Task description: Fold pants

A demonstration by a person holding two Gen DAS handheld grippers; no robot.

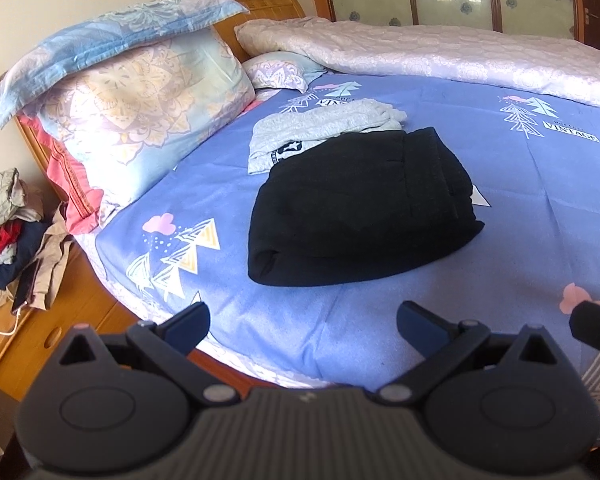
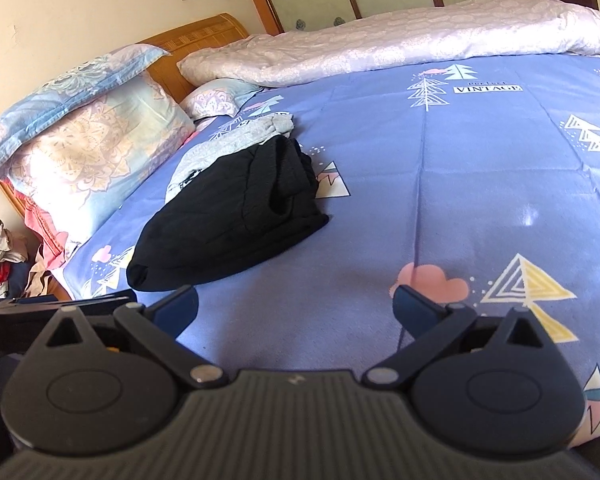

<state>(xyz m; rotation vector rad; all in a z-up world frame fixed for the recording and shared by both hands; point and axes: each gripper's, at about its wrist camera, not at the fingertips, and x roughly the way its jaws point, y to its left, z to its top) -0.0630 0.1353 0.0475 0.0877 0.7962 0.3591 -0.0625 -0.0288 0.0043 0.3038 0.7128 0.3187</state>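
— Nearest the lens, the left tool (image 1: 303,326) has its two fingers spread wide with nothing between them, hovering over the near edge of the bed sheet (image 1: 520,208). What about the other?

— Same for the right tool (image 2: 295,307): fingers parted, empty, above the sheet. One of its tips shows at the right edge of the left wrist view.

— Any writing to read?

— One printed label on the sheet reads "VINTAGE" (image 2: 487,89), beside a line-drawn tree, well ahead of the right tool. A smaller line above it is too fine to make out.

— And the pants?

— The black pants (image 1: 360,208) lie folded into a compact, thick bundle straight ahead of the left tool, and ahead and to the left of the right one. A rounded fold faces the tools.

— Anything touching them?

— A grey garment (image 1: 324,128) lies just behind, its near edge tucked under the black bundle. Farther left, pillows (image 1: 132,120) are stacked against the headboard (image 1: 276,4).
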